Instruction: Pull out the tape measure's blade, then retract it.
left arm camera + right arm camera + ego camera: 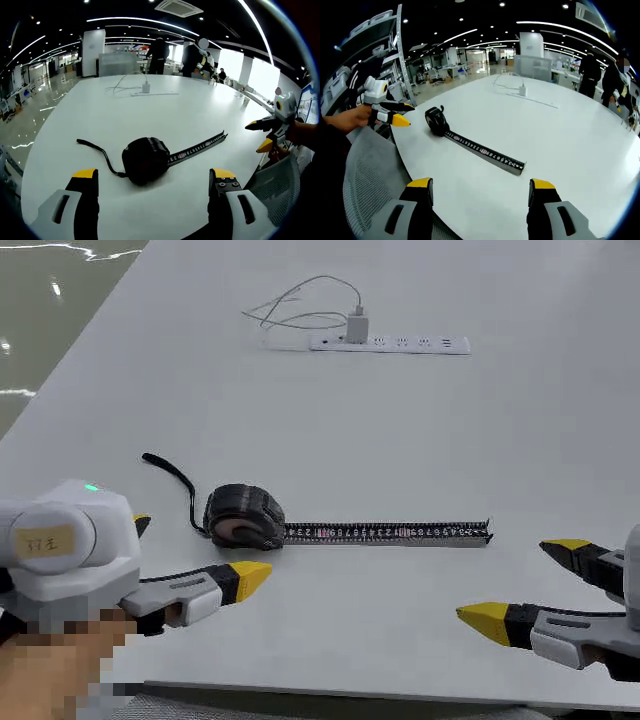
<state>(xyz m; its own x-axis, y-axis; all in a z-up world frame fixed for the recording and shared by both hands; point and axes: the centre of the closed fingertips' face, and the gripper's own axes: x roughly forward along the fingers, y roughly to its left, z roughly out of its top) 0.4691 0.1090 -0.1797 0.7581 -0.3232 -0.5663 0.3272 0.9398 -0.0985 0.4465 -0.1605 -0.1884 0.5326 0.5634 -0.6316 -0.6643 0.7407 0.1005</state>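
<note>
Tape measure (245,517) lies on table (400,420), blade (390,532) extended. Left gripper (203,547) and right gripper (503,578) flank it, jaws spread, empty.

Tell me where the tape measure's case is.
In the head view, the case sits on the table just ahead of the left gripper, its blade stretching rightward.
</note>
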